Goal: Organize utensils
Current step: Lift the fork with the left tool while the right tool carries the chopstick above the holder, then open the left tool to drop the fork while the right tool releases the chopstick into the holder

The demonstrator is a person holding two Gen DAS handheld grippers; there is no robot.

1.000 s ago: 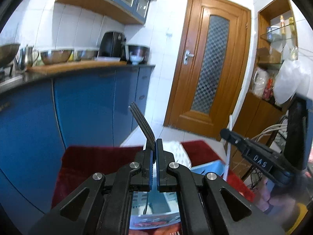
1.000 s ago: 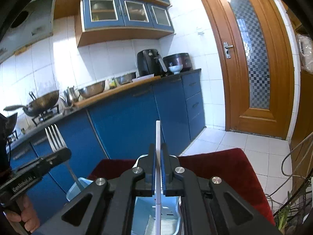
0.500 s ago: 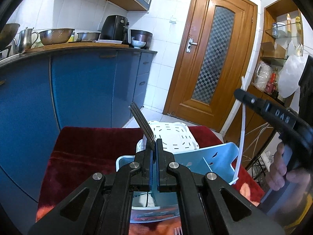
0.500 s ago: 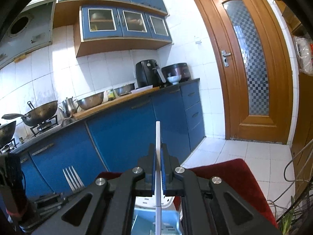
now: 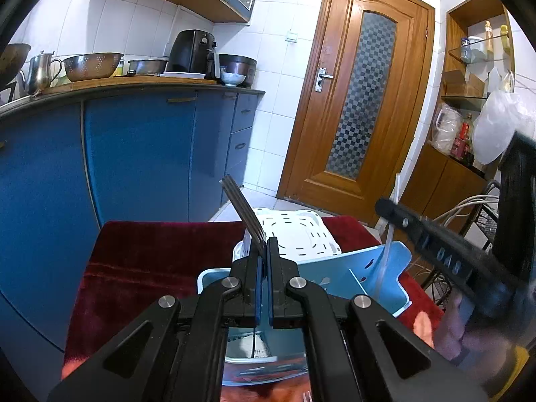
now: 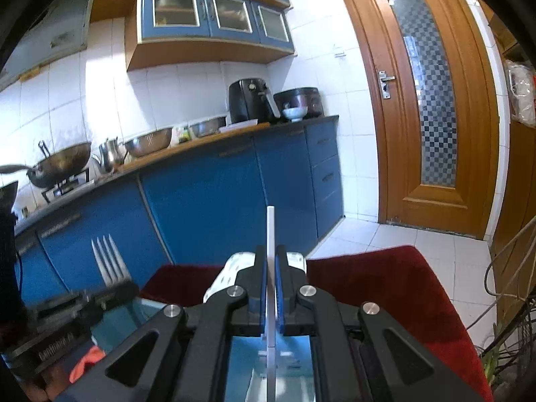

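Between left fingers (image 5: pixel 248 278), fork (image 5: pixel 242 212), tines up

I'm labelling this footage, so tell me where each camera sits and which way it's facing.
Left wrist: on the left gripper, shut on a metal fork, looking over a light blue plastic organiser toward the wooden door; the right gripper and a hand show.
Right wrist: on the right gripper, shut on a white straw, facing the blue cabinets; the left gripper shows.
Shared: door, organiser, fork, straw.
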